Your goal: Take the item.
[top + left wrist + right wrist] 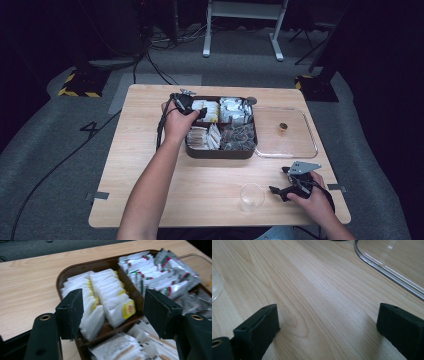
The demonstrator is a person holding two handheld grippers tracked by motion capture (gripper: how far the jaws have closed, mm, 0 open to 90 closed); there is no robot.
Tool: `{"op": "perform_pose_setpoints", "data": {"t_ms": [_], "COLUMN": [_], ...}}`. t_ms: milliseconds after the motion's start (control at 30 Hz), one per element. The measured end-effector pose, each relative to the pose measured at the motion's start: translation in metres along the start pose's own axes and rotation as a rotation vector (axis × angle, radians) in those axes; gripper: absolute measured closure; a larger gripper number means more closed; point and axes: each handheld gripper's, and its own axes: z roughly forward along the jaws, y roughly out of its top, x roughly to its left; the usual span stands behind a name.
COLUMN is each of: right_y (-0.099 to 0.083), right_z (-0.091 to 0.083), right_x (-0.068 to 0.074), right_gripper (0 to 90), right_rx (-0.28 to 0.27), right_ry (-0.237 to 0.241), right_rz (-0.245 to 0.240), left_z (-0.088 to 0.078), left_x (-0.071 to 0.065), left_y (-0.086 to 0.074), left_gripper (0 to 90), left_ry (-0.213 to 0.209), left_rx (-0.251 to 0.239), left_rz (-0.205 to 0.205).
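A brown compartment tray [220,153] stands mid-table. Its back left section holds white tea bags with yellow tags [110,297]. My left gripper [199,114] hovers just over them, open, its jaws set either side of the rows [112,305] with nothing held. Silver packets with red and green print [155,275] fill the back right section. Paper sachets [125,347] lie in the front section. My right gripper [276,191] rests low near the table's front right, open over bare wood [328,317], beside a clear glass cup [251,196].
A clear plastic lid [287,135] with a small brown knob [283,127] lies right of the tray; its rim [387,270] runs ahead of the right gripper. Dark packets [239,136] fill the tray's front right section. Cables trail off the table's left side.
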Motion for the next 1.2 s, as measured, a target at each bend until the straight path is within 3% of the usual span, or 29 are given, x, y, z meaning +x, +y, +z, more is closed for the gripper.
{"op": "perform_pose_setpoints", "data": {"t_ms": [100, 300, 467, 600, 767, 1200], "right_y": [0.000, 0.000, 0.000, -0.001, -0.001, -0.001], "right_z": [0.000, 0.000, 0.000, -0.001, -0.001, -0.002], "right_x": [-0.001, -0.001, -0.001, -0.001, -0.002, -0.002], "right_gripper": [5.5, 6.3, 6.4, 6.7, 7.4, 8.5], "right_rx": [-0.003, -0.006, -0.006, -0.006, -0.007, -0.010], "right_ry": [-0.001, 0.001, 0.000, 0.003, 0.004, 0.008], "right_rz": [0.000, -0.002, -0.003, -0.003, -0.006, -0.009], "left_z": [0.008, 0.026, 0.038, 0.047, 0.055, 0.069], "left_x": [0.002, -0.002, -0.007, -0.008, -0.010, -0.016], "left_y": [0.003, 0.006, 0.007, 0.005, 0.002, 0.002], "left_gripper": [33.7, 35.5, 36.0, 38.8, 48.6, 58.4], "left_ry": [0.024, -0.007, -0.008, -0.010, -0.026, -0.033], "left_rx": [0.022, 0.088, 0.122, 0.158, 0.196, 0.259], "left_rz": [0.000, -0.023, -0.004, -0.011, -0.047, 0.004]}}
